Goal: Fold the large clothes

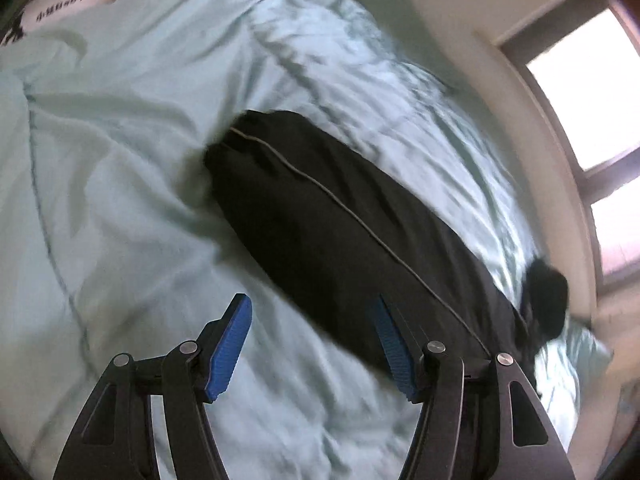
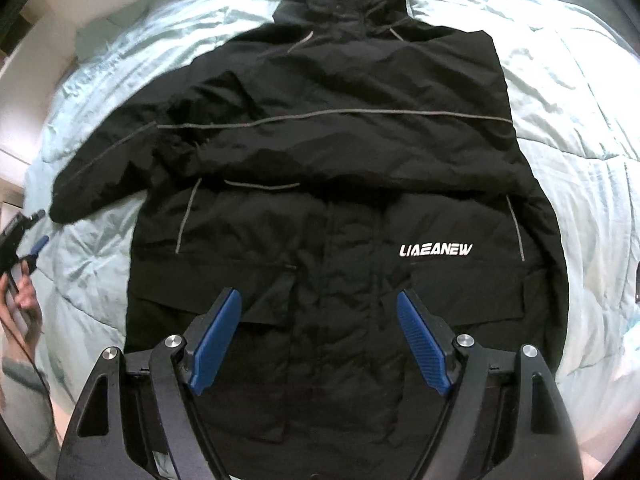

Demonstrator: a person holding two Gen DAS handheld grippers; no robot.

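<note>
A large black hooded jacket (image 2: 340, 152) with grey piping and a white "LIAEANEW" logo lies flat, front up, on a pale green quilt (image 2: 560, 128). Its right-hand sleeve is folded across the chest; the other sleeve (image 2: 104, 168) stretches out to the left. My right gripper (image 2: 318, 308) is open and empty above the jacket's lower hem. My left gripper (image 1: 312, 312) is open and empty over the quilt beside the outstretched sleeve (image 1: 320, 216). It also shows small at the left edge of the right wrist view (image 2: 34, 236), just off the cuff.
The quilt (image 1: 120, 160) covers the bed on all sides of the jacket. A pale wall and a window (image 1: 584, 92) lie beyond the bed's far edge. A cardboard box with print (image 1: 48, 12) stands at the upper left.
</note>
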